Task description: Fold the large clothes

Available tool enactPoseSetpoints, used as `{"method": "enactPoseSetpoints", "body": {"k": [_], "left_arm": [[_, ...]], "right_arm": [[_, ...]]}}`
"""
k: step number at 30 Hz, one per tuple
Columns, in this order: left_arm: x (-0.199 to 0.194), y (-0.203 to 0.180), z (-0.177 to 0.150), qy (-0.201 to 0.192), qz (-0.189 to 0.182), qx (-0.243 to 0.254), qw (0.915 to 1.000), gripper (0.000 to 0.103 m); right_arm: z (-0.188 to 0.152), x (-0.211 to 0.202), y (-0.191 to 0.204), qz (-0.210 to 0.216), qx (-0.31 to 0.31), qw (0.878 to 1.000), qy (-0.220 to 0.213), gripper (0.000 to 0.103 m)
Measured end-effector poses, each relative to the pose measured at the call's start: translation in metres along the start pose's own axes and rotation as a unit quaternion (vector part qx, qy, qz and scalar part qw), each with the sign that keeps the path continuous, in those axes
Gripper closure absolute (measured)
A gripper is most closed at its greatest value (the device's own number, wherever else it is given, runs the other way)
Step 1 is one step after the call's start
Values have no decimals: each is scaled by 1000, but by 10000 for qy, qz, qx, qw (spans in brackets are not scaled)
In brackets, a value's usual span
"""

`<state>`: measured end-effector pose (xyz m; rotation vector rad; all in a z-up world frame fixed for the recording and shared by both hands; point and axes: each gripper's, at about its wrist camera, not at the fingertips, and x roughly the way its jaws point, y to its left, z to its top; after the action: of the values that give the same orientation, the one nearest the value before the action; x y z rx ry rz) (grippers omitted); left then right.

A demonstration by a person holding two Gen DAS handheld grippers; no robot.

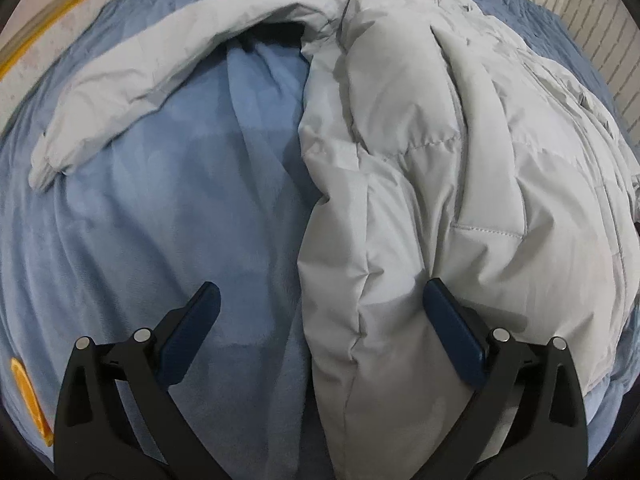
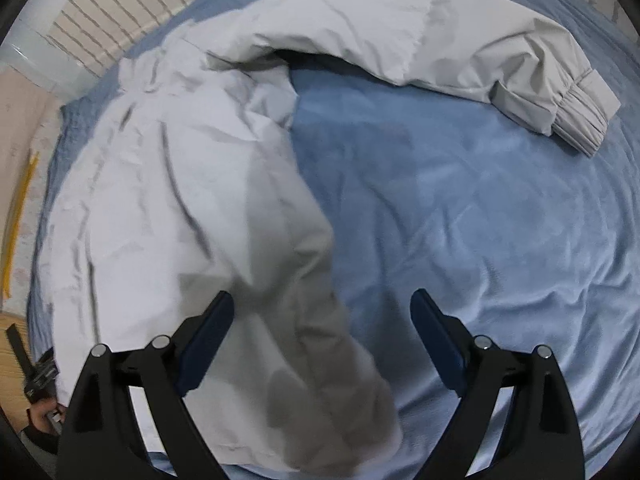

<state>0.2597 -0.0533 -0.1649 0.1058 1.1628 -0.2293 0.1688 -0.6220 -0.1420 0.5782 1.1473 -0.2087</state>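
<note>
1. On the blue bedspread (image 1: pixel 160 220) — one pale grey padded jacket (image 1: pixel 440 160), laid out, body bunched and creased, quilting seams showing.
2. Left wrist view: jacket body fills the frame from 12 o'clock round to 5 o'clock; one sleeve (image 1: pixel 140 80) runs from the shoulder out toward 9 o'clock, its cuff lying on the cover.
3. Left gripper (image 1: pixel 320 304): jaws spread wide, nothing clamped. The pad at 5 o'clock lies against the jacket's padded surface; the pad at 7 o'clock stands over bare bedspread. The jacket's side edge runs down between the two.
4. Right wrist view: jacket body occupies 8 to 11 o'clock; the other sleeve (image 2: pixel 420 32) arches across 12 to 2 o'clock and ends in an elastic cuff (image 2: pixel 572 120) with a tab, lying flat on the cover.
5. Right gripper (image 2: pixel 322 312): jaws apart, nothing gripped. A shadowed lower part of the jacket lies between the pads; the 5 o'clock pad stands over bedspread.
6. Surroundings — pale brick-pattern wall (image 2: pixel 120 12) beyond the bed at 11 o'clock in the right wrist view; yellow strips (image 2: pixel 18 216) at 9 o'clock off the bed's edge.
</note>
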Motion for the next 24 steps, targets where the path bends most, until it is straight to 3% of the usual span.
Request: {"method": "enactPoseSetpoints", "body": {"k": [2, 3, 5, 6, 7, 9, 10, 11, 13, 15, 18, 20, 24], "left_arm": [[-1, -1, -3, 12, -50, 74, 10000, 10], [-1, -4, -4, 5, -88, 176, 9998, 19], [-2, -11, -7, -27, -184, 422, 9989, 45], [-3, -14, -9, -49, -214, 539, 9983, 64], [-4, -16, -10, -82, -188, 604, 9980, 73], [-6, -18, -14, -140, -189, 702, 9973, 86], [-7, -17, -17, -145, -233, 720, 9970, 90], [-7, -18, -18, -133, -273, 711, 9970, 91], [-11, -15, -21, -142, -306, 686, 9971, 97], [-33, -1, -20, -313, -380, 487, 9976, 99], [-71, 25, -18, -745, -847, -86, 9936, 99], [-93, 27, -22, -965, -828, 33, 9919, 99], [-138, 23, -31, -1259, -624, 532, 9887, 100]], "right_arm": [[-5, -4, 4, -8, -83, 10000, -30, 13], [-8, -2, 6, 45, -130, 9999, 18, 13], [-13, 5, 7, 73, -215, 9994, 256, 14], [-14, 14, 6, 51, -283, 9987, 418, 19], [-17, 22, 8, 89, -352, 9974, 626, 24], [-20, 26, 13, 241, -412, 9958, 777, 55], [-19, 23, 16, 236, -427, 9963, 711, 65], [-19, 18, 21, 252, -452, 9965, 653, 85], [-22, 6, 35, 149, -621, 9969, 458, 94], [-26, -12, 47, 135, -716, 9972, 147, 96], [-31, -52, 52, 618, -532, 9961, -343, 97], [-37, -77, 51, 1042, -377, 9926, -505, 97], [-62, -114, 65, 1080, -752, 9899, -525, 97]]}}
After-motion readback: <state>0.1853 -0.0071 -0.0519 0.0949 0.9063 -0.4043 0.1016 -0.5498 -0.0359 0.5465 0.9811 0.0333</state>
